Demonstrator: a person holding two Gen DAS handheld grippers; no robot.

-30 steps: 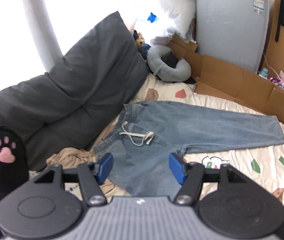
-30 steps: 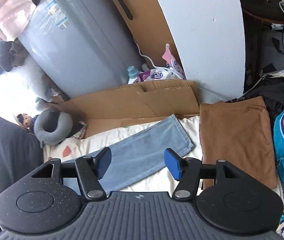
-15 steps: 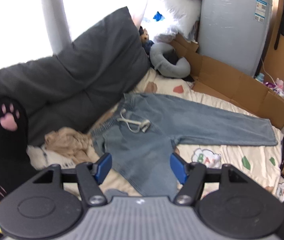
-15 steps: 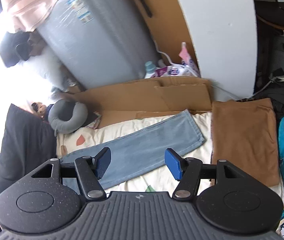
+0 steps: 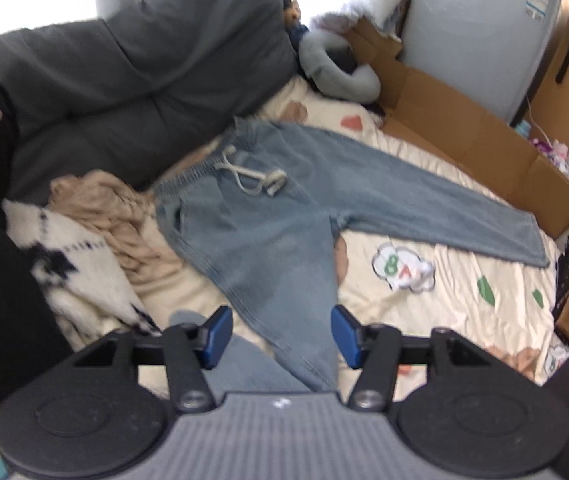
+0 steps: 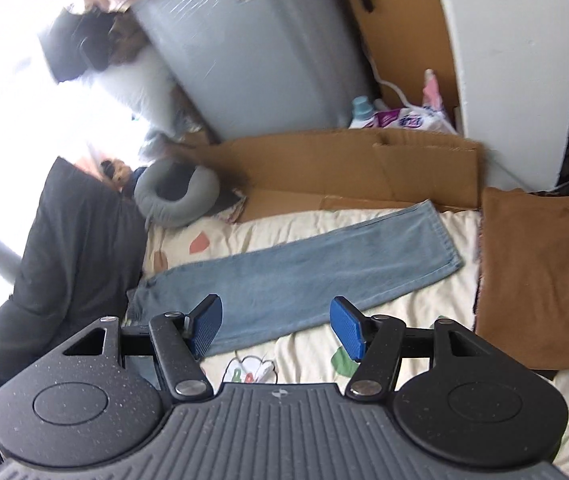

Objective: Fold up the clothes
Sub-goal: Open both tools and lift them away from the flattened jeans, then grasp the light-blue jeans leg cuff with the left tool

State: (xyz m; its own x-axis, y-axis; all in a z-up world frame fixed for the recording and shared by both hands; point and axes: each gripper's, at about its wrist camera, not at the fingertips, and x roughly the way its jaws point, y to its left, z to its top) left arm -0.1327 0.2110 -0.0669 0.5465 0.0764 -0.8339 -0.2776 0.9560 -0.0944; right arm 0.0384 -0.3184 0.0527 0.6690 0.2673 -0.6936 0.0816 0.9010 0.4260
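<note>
Light-blue jeans (image 5: 268, 216) with a white drawstring lie spread on the cream patterned bedsheet (image 5: 444, 300), one leg stretching right, the other running down towards me. My left gripper (image 5: 278, 334) hovers over that near leg; its jaws are closing, the blue pads apart on either side of the cloth without pressing it. In the right wrist view the far leg of the jeans (image 6: 304, 276) crosses the sheet (image 6: 404, 320). My right gripper (image 6: 274, 326) stands open above its near edge, holding nothing.
Dark grey cushions (image 5: 124, 80) line the left. A beige garment (image 5: 100, 216) and a white-and-black knit (image 5: 68, 264) lie left of the jeans. A grey neck pillow (image 5: 340, 72), cardboard (image 6: 344, 168), a grey appliance (image 6: 252, 48) and a folded brown cloth (image 6: 532, 272) border the bed.
The left gripper has dropped closer to the jeans' near leg and its pads have drawn a little closer together. The right gripper has shifted sideways, bringing more of the far leg into view.
</note>
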